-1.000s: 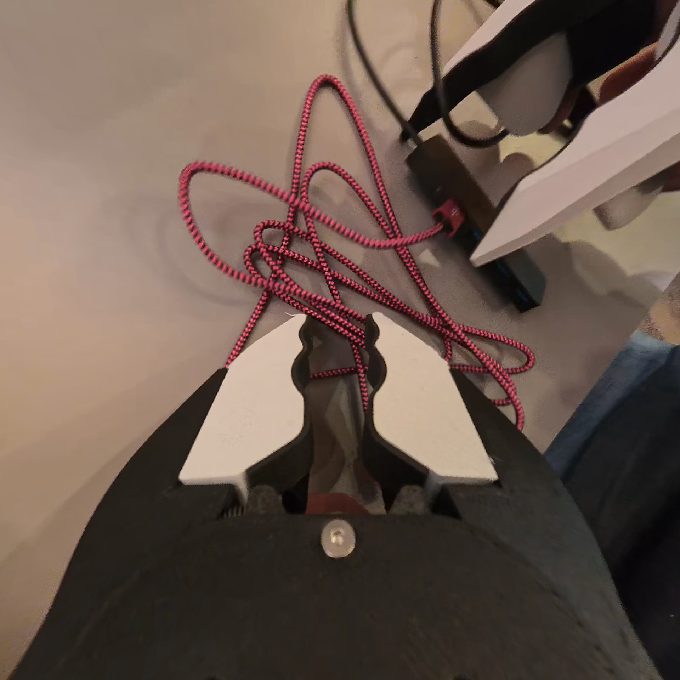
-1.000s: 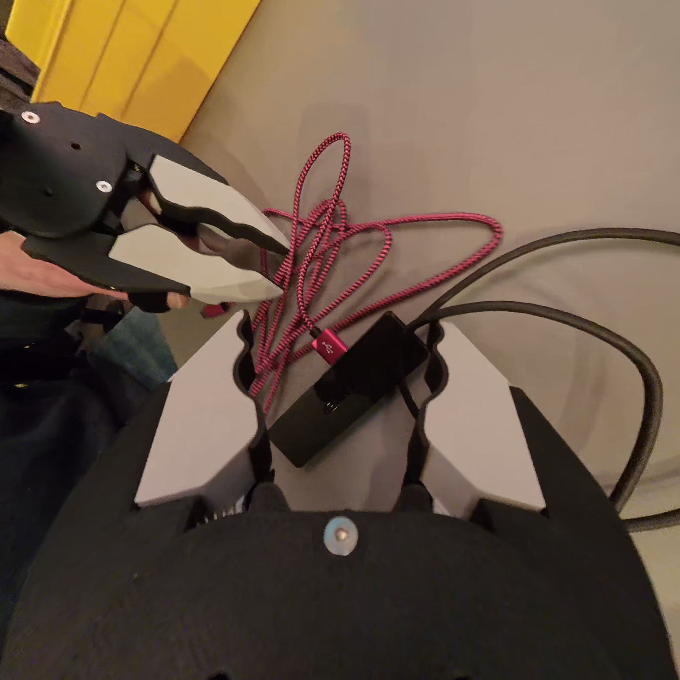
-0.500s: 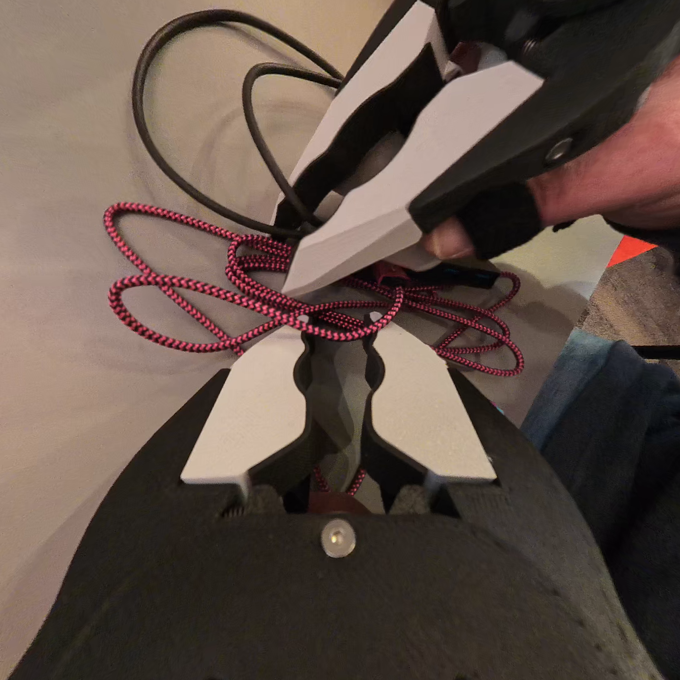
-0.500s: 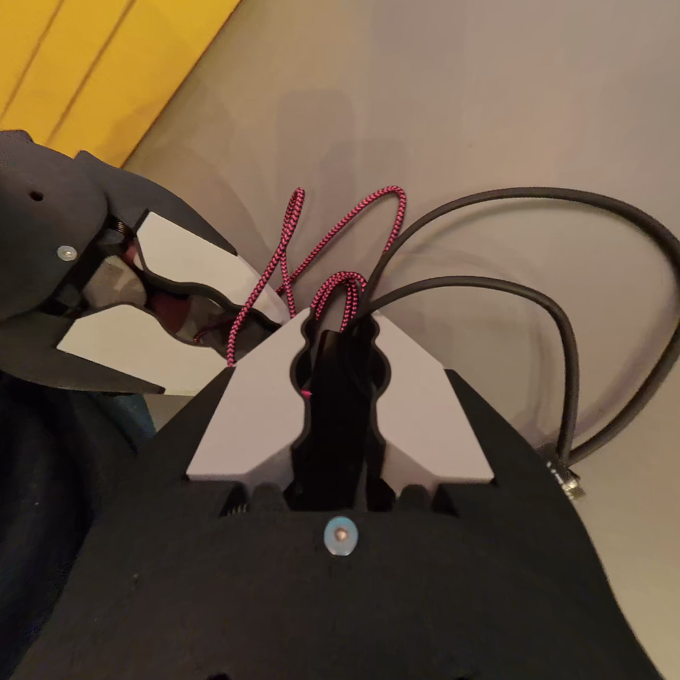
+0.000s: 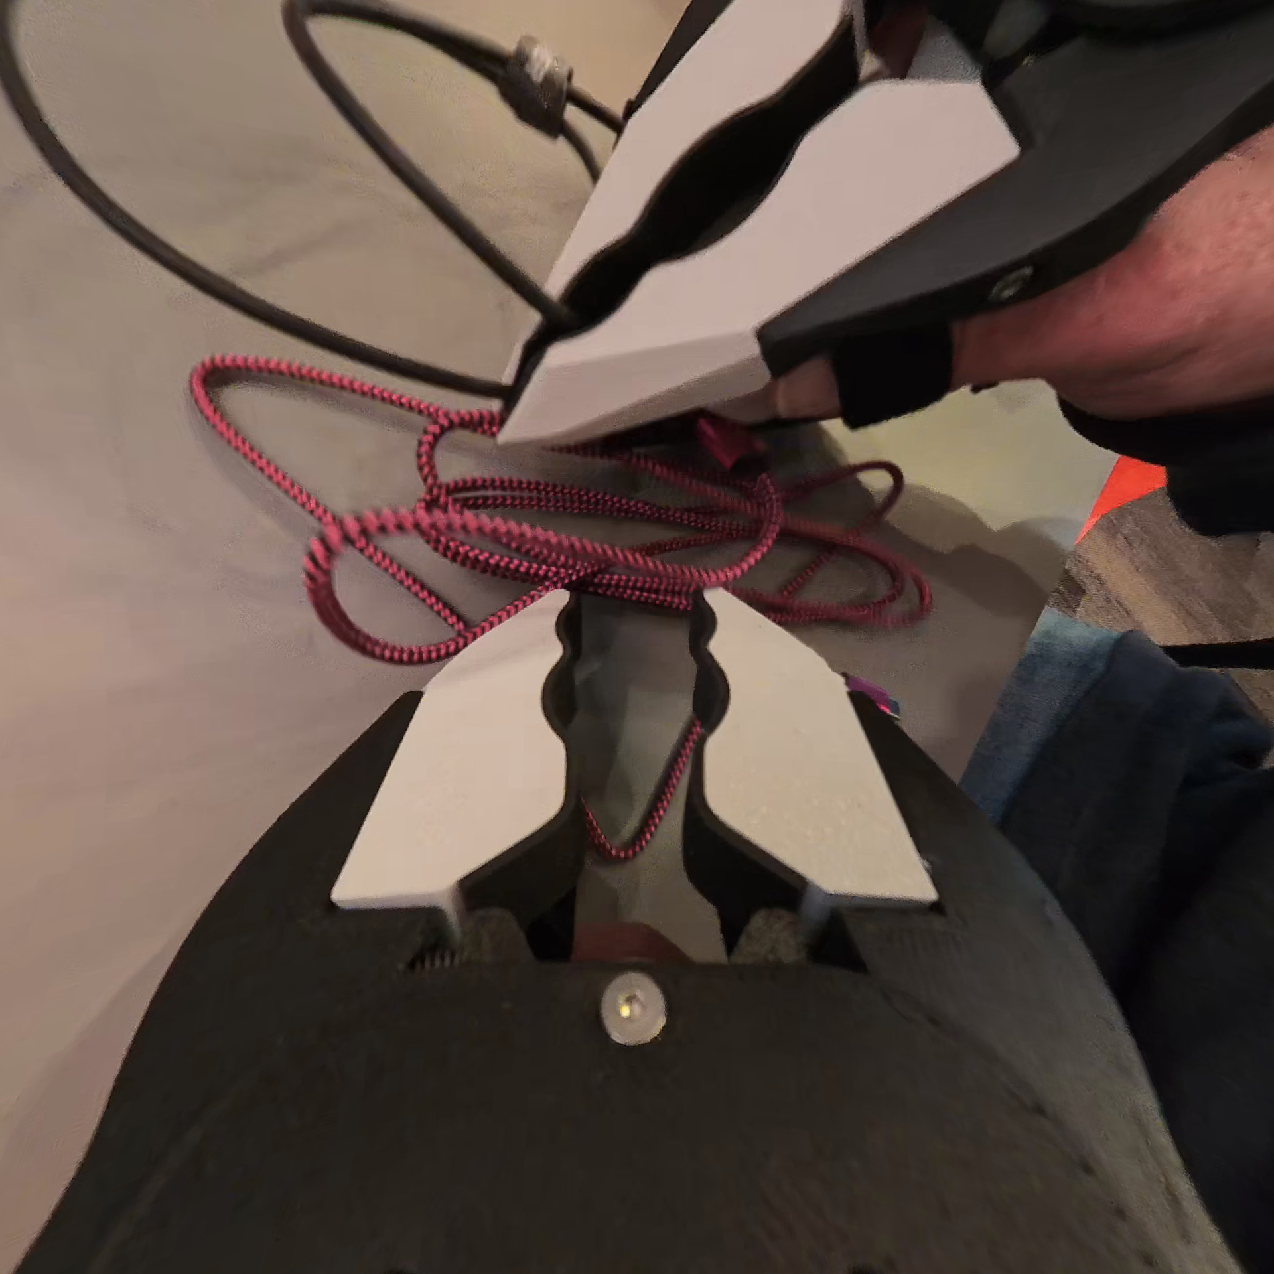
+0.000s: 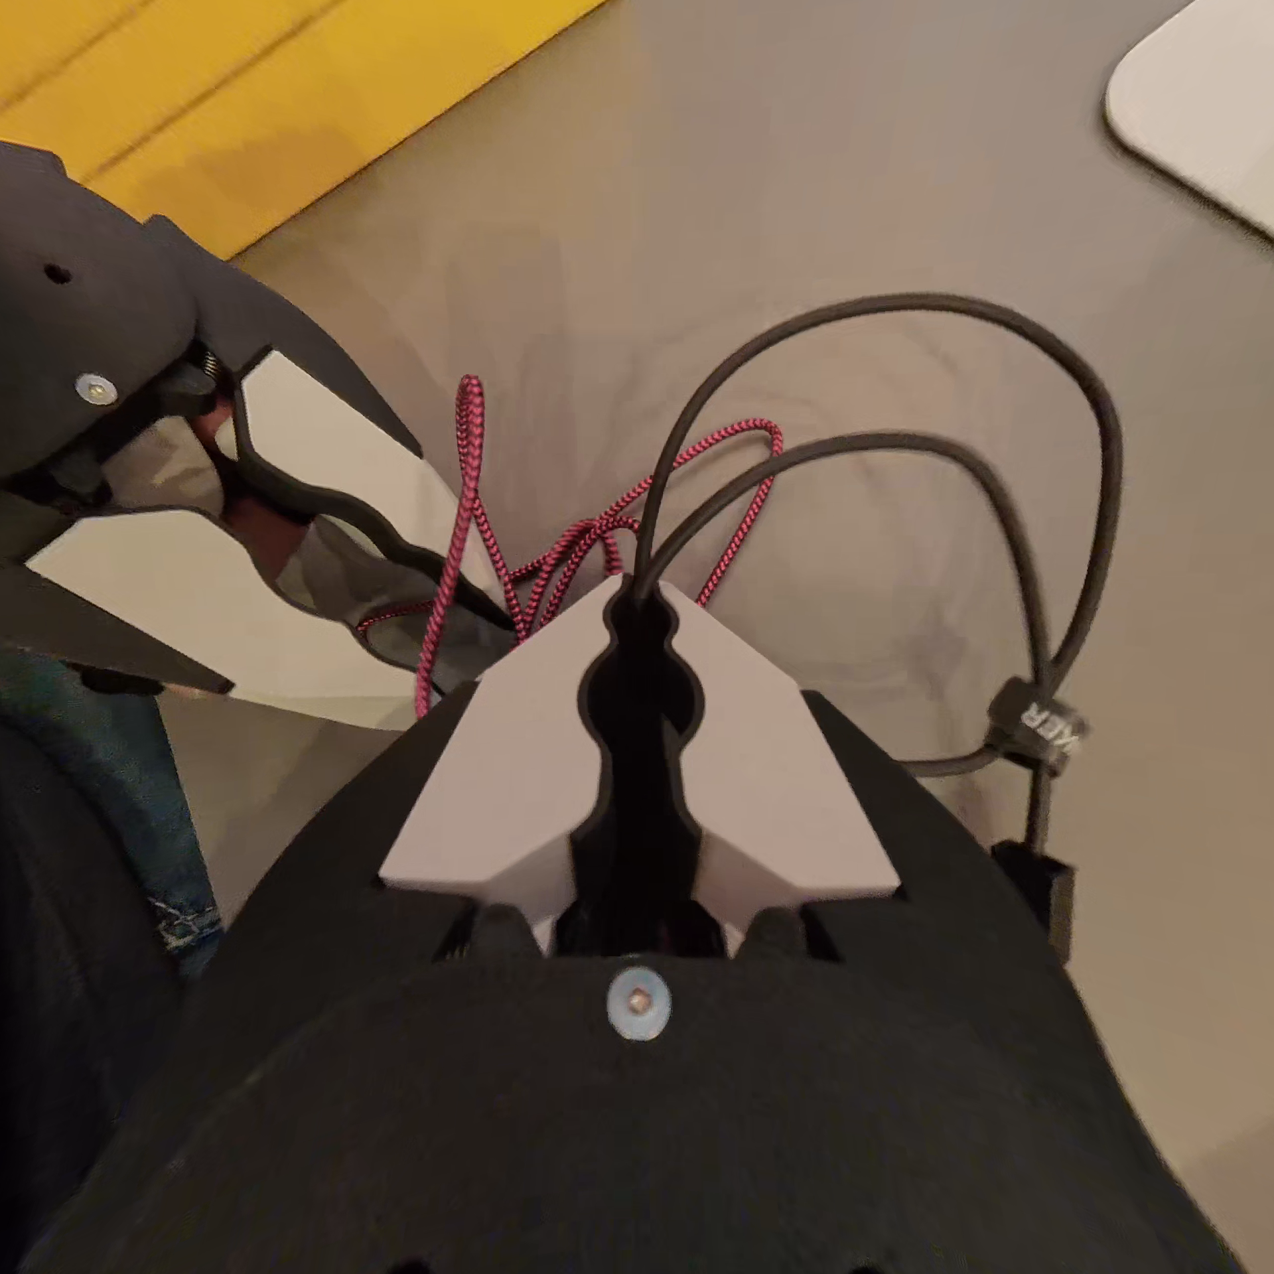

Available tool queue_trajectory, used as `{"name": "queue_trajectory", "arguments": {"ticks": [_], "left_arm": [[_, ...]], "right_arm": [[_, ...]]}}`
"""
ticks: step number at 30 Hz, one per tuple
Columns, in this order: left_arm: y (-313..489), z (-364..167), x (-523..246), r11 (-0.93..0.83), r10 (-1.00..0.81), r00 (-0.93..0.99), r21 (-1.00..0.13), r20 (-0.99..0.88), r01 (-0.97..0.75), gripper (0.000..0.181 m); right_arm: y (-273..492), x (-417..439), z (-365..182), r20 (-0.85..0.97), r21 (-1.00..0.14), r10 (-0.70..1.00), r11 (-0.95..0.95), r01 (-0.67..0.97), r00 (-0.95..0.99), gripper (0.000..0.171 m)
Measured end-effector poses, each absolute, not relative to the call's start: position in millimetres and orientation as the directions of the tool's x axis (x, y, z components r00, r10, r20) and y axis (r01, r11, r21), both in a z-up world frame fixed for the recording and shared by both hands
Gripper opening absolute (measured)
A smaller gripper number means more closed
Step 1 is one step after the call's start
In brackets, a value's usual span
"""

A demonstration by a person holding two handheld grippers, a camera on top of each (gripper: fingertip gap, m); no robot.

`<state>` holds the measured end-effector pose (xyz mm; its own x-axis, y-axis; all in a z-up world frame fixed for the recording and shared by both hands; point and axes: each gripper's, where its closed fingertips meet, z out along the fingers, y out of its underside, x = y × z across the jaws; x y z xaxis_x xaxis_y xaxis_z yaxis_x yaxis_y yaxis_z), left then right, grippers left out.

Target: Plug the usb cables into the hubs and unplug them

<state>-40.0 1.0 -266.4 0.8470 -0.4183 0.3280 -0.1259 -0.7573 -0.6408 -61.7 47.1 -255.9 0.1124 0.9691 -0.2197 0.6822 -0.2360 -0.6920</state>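
My right gripper [image 6: 641,600] is shut on the black USB hub [image 6: 641,758], held lengthways between its fingers; the hub's black cable [image 6: 1034,386] leaves at the fingertips and loops over the table. In the left wrist view the right gripper [image 5: 531,358] hangs above the tangled red braided USB cable [image 5: 551,544], whose red plug [image 5: 724,441] shows just beneath it. My left gripper [image 5: 638,607] is narrowly open, with one loose strand of the red cable lying between its fingers. It also shows at the left of the right wrist view [image 6: 482,620], right beside the right gripper.
The grey table [image 6: 758,241] meets a yellow surface [image 6: 207,103] at the far left. A pale pad [image 6: 1206,103] lies at the far right. A cable tie [image 6: 1034,724] and a black connector [image 6: 1034,882] sit on the black cable. A person's hand [image 5: 1103,310] and legs [image 5: 1137,793] are at the table's right edge. Left tips to right tips: about 5 cm.
My right gripper went from open around the hub to shut on it and turned it lengthways. The black cable swung round with it. My left gripper kept its narrow gap over the red cable.
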Motion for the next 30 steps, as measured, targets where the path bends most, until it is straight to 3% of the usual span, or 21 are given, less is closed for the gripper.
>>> {"name": "queue_trajectory", "arguments": {"ticks": [7,10,13,24,30], "left_arm": [[2.6,-265.5,-47.0,-0.754,-0.416,0.853,-0.644,0.316,-0.129,0.029],[0.8,-274.5,-44.2,-0.761,-0.425,0.856,-0.629,0.295,-0.161,0.030],[-0.5,-279.0,-42.8,-0.764,-0.428,0.856,-0.622,0.289,-0.172,0.029],[-2.3,-279.9,-36.2,-0.757,-0.447,0.850,-0.624,0.279,-0.194,0.027],[-0.6,-255.4,-49.8,-0.714,-0.451,0.851,-0.681,0.270,-0.163,0.029]], "right_arm": [[49.2,-55.3,-266.0,-0.212,-0.654,0.970,-0.229,0.721,0.116,0.004],[55.0,-48.8,-277.7,-0.116,-0.586,0.983,-0.181,0.790,0.139,0.043],[53.7,-45.0,-283.5,-0.048,-0.537,0.991,-0.128,0.834,0.121,0.056],[46.9,-63.0,-284.3,0.017,-0.577,0.996,-0.062,0.815,0.088,0.005],[54.6,-61.4,-275.5,0.000,-0.644,0.994,-0.087,0.760,0.114,0.004]]}}
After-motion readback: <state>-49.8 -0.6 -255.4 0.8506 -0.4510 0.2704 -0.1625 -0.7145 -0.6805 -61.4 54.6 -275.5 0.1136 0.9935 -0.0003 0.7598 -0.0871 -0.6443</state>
